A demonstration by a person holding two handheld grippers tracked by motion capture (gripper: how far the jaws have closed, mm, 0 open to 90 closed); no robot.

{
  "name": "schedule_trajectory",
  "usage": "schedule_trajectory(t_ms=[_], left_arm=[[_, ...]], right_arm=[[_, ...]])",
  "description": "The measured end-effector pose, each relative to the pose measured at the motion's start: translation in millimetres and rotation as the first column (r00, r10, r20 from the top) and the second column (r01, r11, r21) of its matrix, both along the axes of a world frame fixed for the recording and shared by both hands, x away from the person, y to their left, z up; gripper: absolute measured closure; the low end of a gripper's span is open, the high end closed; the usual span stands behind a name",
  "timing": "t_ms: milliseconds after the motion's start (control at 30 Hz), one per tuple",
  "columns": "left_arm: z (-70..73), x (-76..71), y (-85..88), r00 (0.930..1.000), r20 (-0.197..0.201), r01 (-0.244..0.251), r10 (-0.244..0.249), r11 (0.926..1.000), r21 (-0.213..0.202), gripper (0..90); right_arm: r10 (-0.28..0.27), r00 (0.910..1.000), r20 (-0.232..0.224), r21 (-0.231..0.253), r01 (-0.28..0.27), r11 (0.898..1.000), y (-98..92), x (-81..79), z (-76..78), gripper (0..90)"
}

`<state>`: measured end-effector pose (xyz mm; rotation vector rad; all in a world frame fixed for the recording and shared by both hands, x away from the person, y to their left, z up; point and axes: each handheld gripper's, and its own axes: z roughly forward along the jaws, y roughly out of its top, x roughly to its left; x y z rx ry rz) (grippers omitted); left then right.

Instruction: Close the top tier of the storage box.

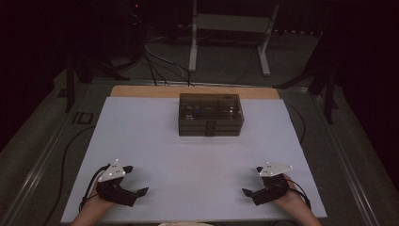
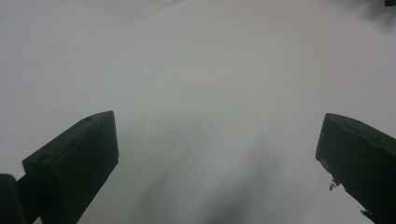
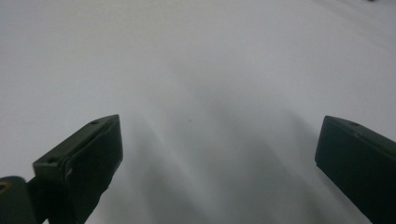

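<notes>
A dark translucent plastic box with a latched lid sits at the far middle of the white table top; small items show dimly through its lid. My left gripper rests near the front left corner, open, nothing between its fingers. My right gripper rests near the front right, also open and holding nothing. In the left gripper view my left gripper has its jaws spread wide over bare white surface. The right gripper view shows my right gripper the same way.
The white sheet lies on a wooden table whose far edge shows behind the box. Beyond stand a white metal frame and cables on a dark floor. The room is dim.
</notes>
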<state>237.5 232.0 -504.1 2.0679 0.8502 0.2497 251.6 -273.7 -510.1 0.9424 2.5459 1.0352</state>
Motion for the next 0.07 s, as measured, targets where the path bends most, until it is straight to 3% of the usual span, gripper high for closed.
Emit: schedule_trajectory(t_ms=[67], left_arm=[[0.0,0.0,0.0,1.0000,0.000,0.000,0.000,1.0000,0.000,0.1]], right_arm=[[0.001,1.0000,0.001,-0.005,-0.001,1.000,-0.2,0.2,-0.1,1.5]])
